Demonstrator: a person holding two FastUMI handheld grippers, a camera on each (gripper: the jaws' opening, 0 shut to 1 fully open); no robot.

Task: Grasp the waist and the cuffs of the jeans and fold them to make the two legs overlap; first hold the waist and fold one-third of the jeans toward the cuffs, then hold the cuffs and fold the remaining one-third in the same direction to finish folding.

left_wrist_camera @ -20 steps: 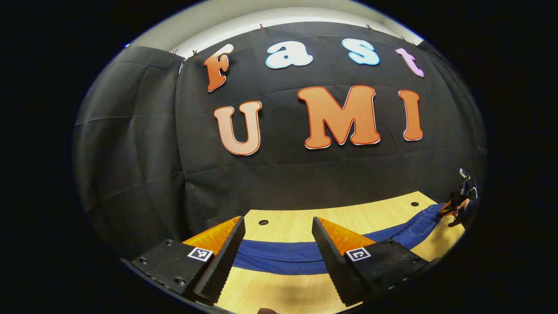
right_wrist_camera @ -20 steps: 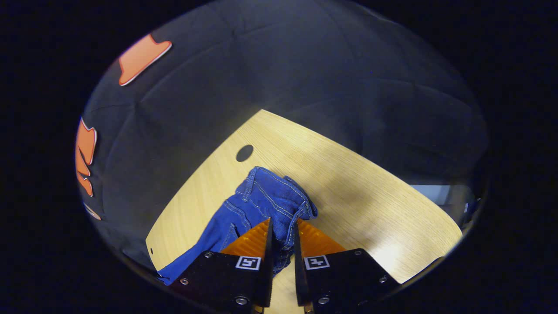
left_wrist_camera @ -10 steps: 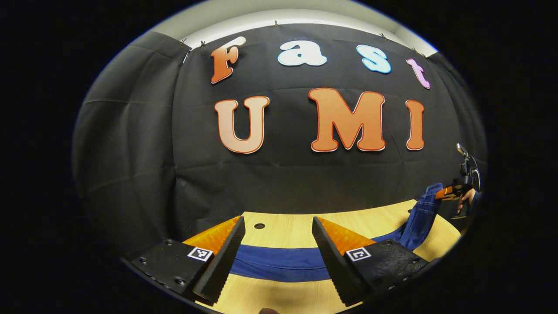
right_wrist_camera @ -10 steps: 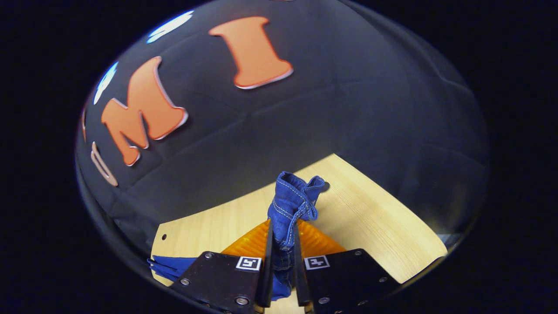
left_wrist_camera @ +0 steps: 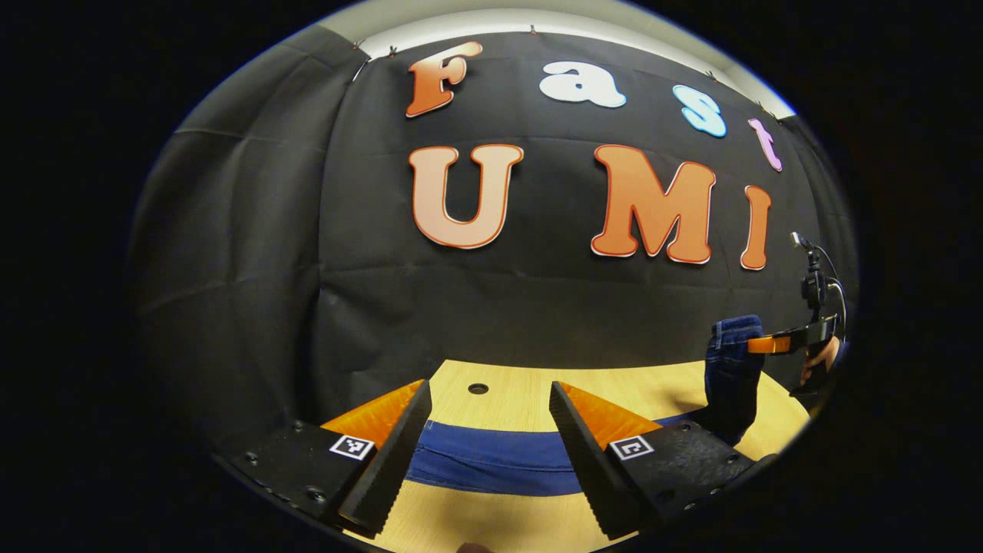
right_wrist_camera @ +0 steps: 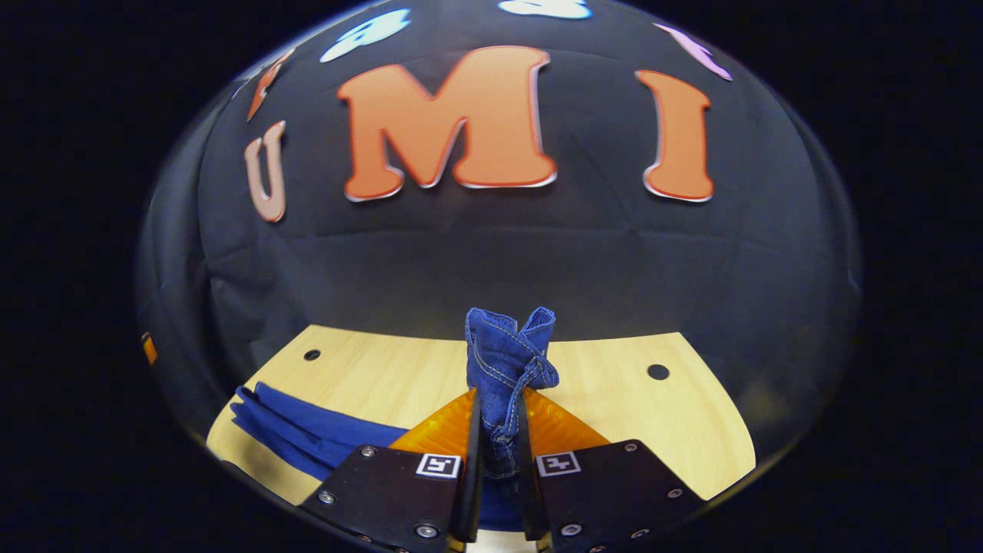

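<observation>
I can make out no words or numbers from here. The only signs are small square black-and-white code marks (left_wrist_camera: 352,447), one at the base of each finger: two on the left gripper (left_wrist_camera: 488,385) and two on the right gripper (right_wrist_camera: 498,393).
</observation>
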